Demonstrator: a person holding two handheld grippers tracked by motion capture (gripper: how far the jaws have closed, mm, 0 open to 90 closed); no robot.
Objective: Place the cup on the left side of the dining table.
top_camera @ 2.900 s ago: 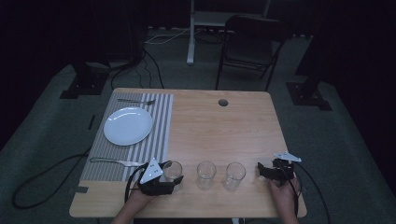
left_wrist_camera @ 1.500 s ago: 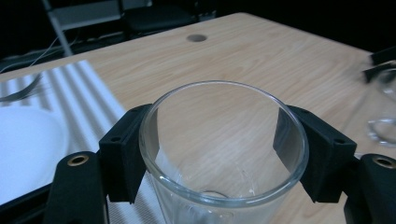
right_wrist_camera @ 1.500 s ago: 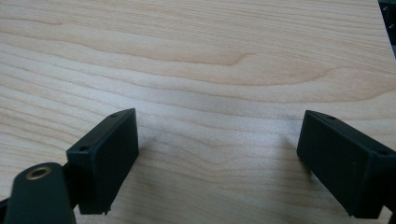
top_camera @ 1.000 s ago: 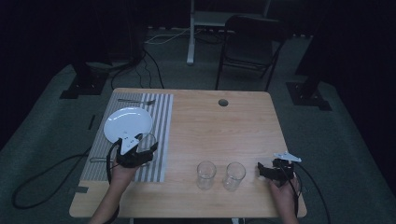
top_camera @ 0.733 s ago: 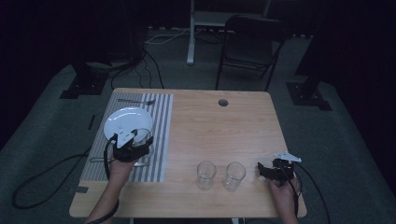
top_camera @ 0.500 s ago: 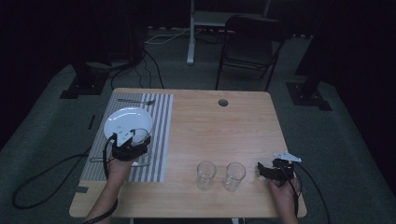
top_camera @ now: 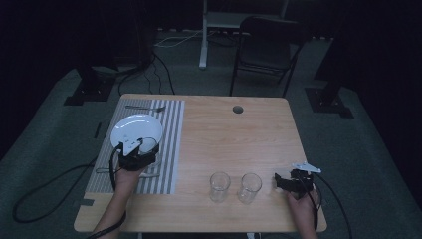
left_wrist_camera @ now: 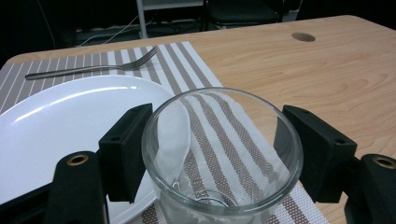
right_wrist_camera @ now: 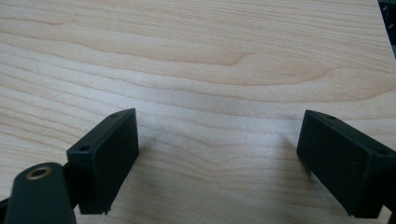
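1. Left gripper: two black, blocky jaws with flat inner faces stand on either side of a clear drinking glass, one at each wall; whether they press it cannot be told. In the high view this gripper sits over the striped placemat, just beside the plate's near rim.
2. Glass: cylindrical, smooth, thin-walled and transparent; the mat's stripes show through it. It stands upright by the edge of the white plate.
3. Plate: round, glossy white, shallow, lying on the woven placemat of brown and pale stripes.
4. Fork: slim, metallic, lying flat on the mat beyond the plate.
5. Right gripper: jaws set wide apart, nothing between them, above bare, pale, grained wood. In the high view it rests near the table's front right corner.
6. Two more clear tumblers stand side by side near the table's front edge, between the hands.
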